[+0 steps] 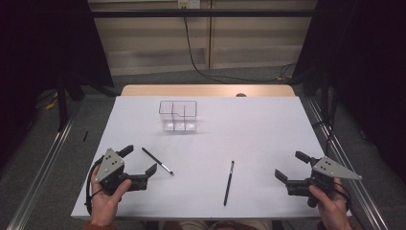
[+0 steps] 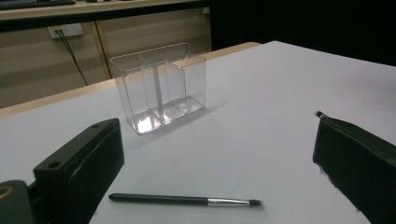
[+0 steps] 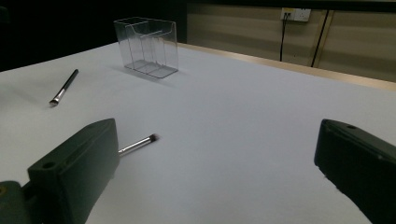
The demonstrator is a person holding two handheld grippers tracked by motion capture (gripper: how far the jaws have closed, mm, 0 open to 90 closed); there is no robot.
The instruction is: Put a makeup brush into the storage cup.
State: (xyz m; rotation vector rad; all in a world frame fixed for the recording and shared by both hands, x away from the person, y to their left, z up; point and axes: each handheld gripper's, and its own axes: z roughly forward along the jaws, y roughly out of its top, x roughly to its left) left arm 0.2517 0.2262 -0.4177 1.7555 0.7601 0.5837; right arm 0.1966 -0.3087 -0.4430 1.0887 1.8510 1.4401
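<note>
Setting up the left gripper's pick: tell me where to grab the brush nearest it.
Grip the brush at mid-handle, coming straight down with the left gripper, jaws across the shaft. It lies flat on the table, thin and round, so the black handle likely offers surer purchase than the bristle tip.

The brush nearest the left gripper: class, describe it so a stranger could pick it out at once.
Start at the white table and find the clear organiser near its far edge. Come toward the left gripper; the brush lies flat just beside its fingers. Unlike the other brush nearer the middle, it lies slanted, with its bristles pointing toward the person.
</note>
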